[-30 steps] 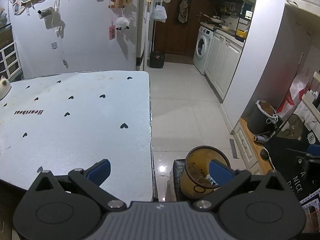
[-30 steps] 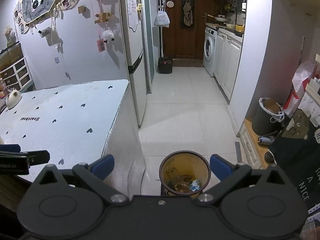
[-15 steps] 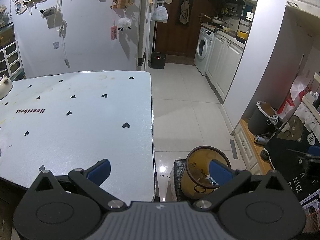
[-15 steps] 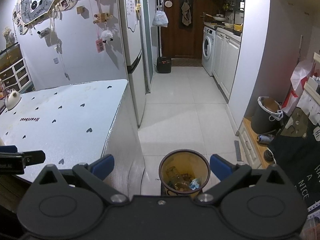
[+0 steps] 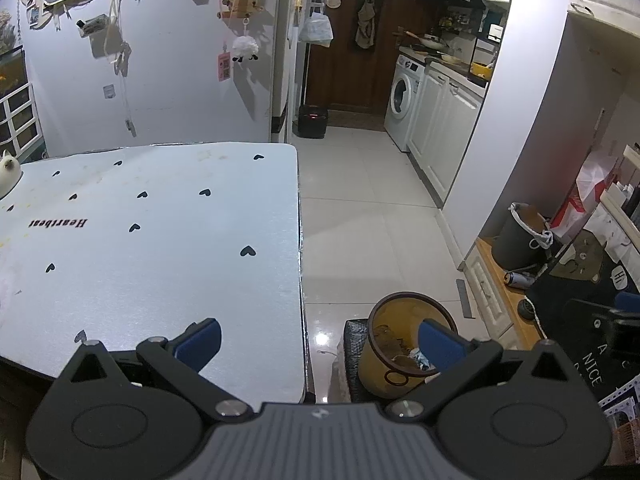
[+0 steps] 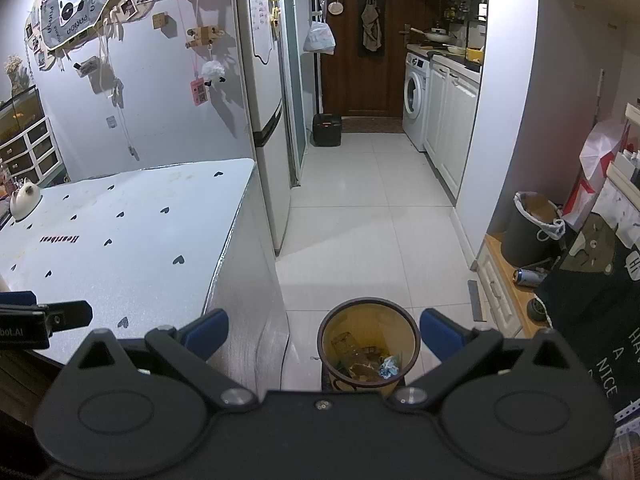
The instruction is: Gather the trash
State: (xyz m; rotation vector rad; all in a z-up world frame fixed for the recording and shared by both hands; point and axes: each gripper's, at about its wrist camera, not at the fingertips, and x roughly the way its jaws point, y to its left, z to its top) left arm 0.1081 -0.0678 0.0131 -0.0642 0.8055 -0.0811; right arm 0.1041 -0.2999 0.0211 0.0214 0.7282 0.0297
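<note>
Nearest the lens, the left tool point(image 5: 318, 340) stands with its blue-padded fingers spread wide and nothing between them, one finger over the near edge of the tabletop point(image 5: 160, 240), the other over the rim of the yellow trash bin point(image 5: 400, 344). The right tool point(image 6: 322, 332) is spread in the same way and holds nothing, hanging almost straight above that bin point(image 6: 368, 344), which stands on the floor just beside the tabletop's corner. Inside the bin lie crumpled wrappers, among them a small blue-and-white scrap point(image 6: 389, 366), so some trash is already collected there. On the tabletop no loose litter shows in either view; only a small white cat-shaped figure point(image 6: 25, 200) sits at its far left edge, and that looks like an ornament, not trash. By this showing the collecting seems largely done, though a can point(image 6: 530, 276) lies on its side on the low wooden ledge to the right, near a dark lined bin point(image 6: 528, 232), and may yet need picking up. As for writing, the tabletop cover is dotted with black hearts and carries the word "Heartbeat" point(image 5: 57, 223), read upside down from here. The dark cloth point(image 6: 592, 320) at the right shows "A NICE" in white letters, and the panda hanging point(image 6: 72, 12) on the far wall reads "PANDA".
</note>
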